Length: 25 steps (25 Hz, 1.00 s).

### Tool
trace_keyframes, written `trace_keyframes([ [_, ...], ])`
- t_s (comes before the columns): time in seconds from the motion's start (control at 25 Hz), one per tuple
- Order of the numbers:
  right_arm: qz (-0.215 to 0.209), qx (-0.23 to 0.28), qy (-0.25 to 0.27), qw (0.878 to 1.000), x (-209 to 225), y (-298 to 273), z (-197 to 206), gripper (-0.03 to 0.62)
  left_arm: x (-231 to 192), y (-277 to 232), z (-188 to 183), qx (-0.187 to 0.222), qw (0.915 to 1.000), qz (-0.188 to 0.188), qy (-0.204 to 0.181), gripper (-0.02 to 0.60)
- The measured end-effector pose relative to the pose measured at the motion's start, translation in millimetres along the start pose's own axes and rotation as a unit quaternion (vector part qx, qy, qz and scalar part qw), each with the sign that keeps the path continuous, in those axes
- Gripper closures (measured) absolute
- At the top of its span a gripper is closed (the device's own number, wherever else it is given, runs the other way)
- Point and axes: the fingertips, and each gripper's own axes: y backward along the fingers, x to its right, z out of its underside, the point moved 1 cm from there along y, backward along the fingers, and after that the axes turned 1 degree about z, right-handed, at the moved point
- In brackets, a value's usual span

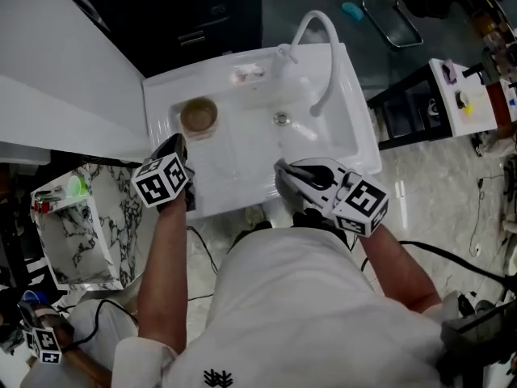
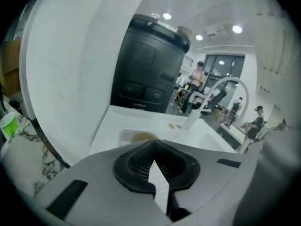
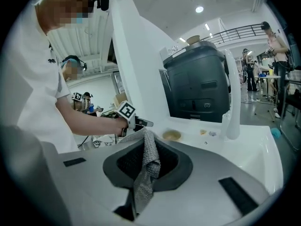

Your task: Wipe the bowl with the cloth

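- Grey woven cloth (image 3: 145, 171) is seen nearest of all, pinched between the closed jaws of the right gripper (image 1: 281, 172). A strip of it trails back along the pads towards that gripper's camera.
- That gripper is held over the near rim of the white moulded sink (image 1: 166, 91), towards its right half, and is kept well apart from the bowl.
- Small brown round bowl (image 1: 199, 115) is found standing upright in the left part of the sink, close to the back-left corner. It is touched by neither gripper.
- Left gripper (image 1: 176, 144) is held just on the near side of the bowl, above the sink's left part. Its jaws are brought together at the tips, and nothing is caught between them.
- White curved tap (image 1: 323, 39) is seen rising at the back right of the sink, and the round metal drain (image 1: 281, 119) is set in the basin before it.
- Tall black cabinet (image 2: 150, 69) is seen standing behind the sink.
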Motion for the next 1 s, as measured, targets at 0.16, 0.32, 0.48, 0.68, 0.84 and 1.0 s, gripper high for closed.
trace_keyframes([
  [0.16,-0.013,0.008,0.007,1.0,-12.6,7.9,3.1,0.562,55.7,41.4,15.7,0.025,0.9956,0.09,0.008,0.571],
  [0.32,-0.036,0.015,0.021,0.999,-25.5,20.9,5.3,0.562,112.8,83.0,47.4,0.01,0.9896,0.142,-0.018,0.571],
  [0.48,-0.05,0.013,0.034,0.998,-34.6,40.4,14.8,0.562,167.8,116.9,75.0,0.0,0.9823,0.186,-0.021,0.571],
  [0.68,-0.076,0.017,0.042,0.996,-47.0,64.6,28.1,0.562,218.0,142.2,92.6,0.013,0.9797,0.198,-0.03,0.571],
  [0.84,-0.095,0.018,0.044,0.994,-60.0,92.6,39.1,0.562,252.3,156.7,107.9,0.021,0.9801,0.196,-0.027,0.571],
  [1.0,-0.101,0.02,0.047,0.994,-68.0,113.3,50.7,0.562,272.6,168.7,126.4,0.019,0.9804,0.193,-0.032,0.571],
])
